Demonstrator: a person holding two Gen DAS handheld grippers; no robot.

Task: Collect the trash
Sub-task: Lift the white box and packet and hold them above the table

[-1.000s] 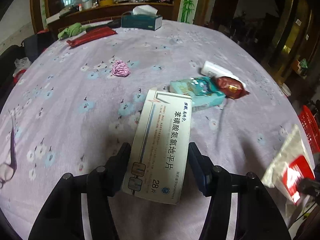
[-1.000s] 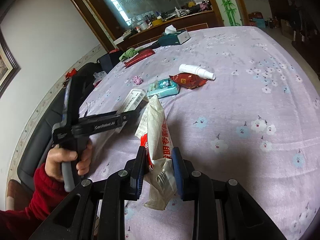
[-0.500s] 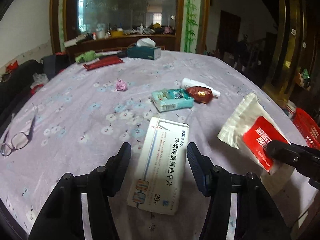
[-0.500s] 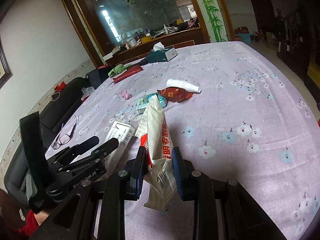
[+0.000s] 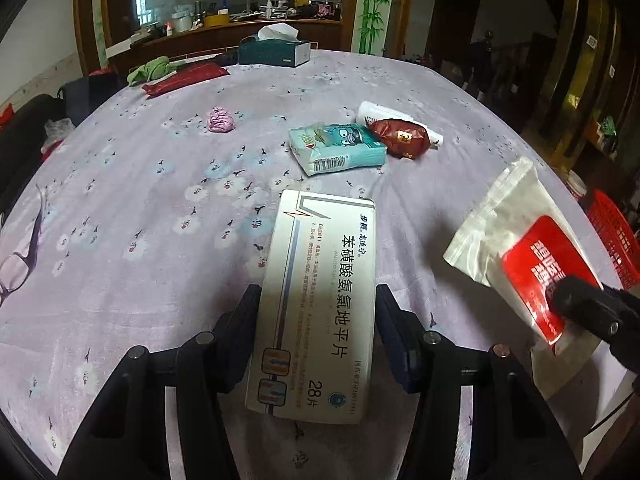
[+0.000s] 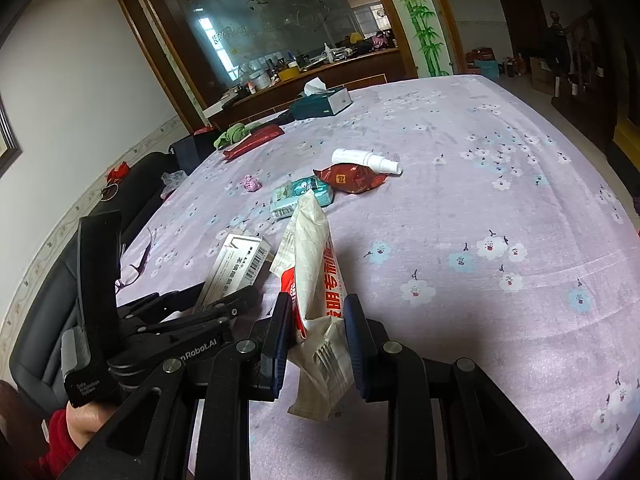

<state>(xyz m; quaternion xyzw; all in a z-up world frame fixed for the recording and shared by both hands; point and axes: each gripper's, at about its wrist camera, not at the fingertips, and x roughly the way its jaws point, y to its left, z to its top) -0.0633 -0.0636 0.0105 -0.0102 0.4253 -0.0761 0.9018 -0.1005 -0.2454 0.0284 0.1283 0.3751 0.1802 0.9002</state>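
Left wrist view: the left gripper (image 5: 316,320) clamps a flat white cardboard medicine box (image 5: 316,312) above a round table in lilac flowered cloth (image 5: 140,200). Right wrist view: the right gripper (image 6: 316,320) pinches a crumpled white and red plastic packet (image 6: 316,272). Farther along the table lie a teal tissue pack (image 5: 340,148) and a dark red snack wrapper (image 5: 404,136), touching.

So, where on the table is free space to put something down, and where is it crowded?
The widest bare cloth is on the right of the table, beyond the white bottle. Another free patch lies between the glasses and the pink wad. The middle is crowded: tissue pack, red wrapper and bottle lie close together.
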